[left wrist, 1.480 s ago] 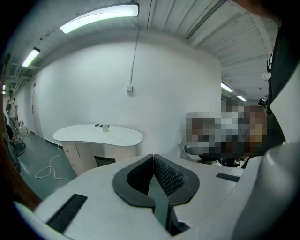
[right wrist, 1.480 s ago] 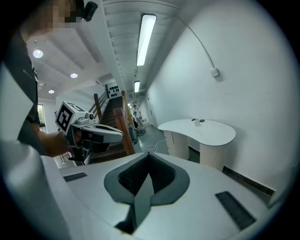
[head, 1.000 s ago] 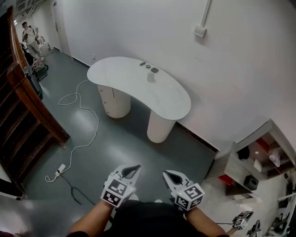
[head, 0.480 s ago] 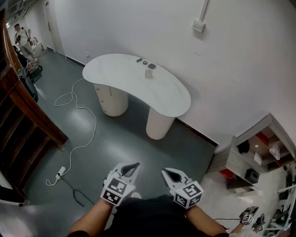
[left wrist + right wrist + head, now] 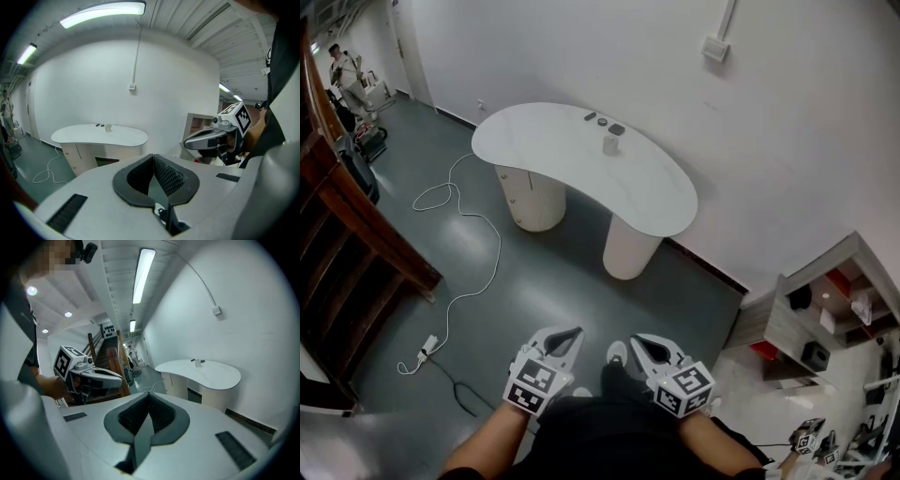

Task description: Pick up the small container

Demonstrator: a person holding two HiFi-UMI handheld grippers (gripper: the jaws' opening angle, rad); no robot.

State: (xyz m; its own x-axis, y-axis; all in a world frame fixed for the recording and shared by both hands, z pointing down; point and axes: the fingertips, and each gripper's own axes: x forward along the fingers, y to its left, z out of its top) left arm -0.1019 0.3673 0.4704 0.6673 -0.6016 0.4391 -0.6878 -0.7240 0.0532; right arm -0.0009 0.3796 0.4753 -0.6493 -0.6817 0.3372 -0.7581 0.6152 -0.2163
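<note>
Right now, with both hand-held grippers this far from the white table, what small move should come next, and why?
Probably step forward toward the white table: the small container stands on it near the wall, far beyond reach, with grey floor between. The left hand-held gripper and right hand-held gripper are both shut and empty, so opening can wait.

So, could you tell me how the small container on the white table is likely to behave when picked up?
The small container looks little and pale, so it is probably light. It stands upright on the smooth white table, so a careless nudge might slide it or tip it over. Its material is too distant to tell, so fragility stays uncertain.
</note>
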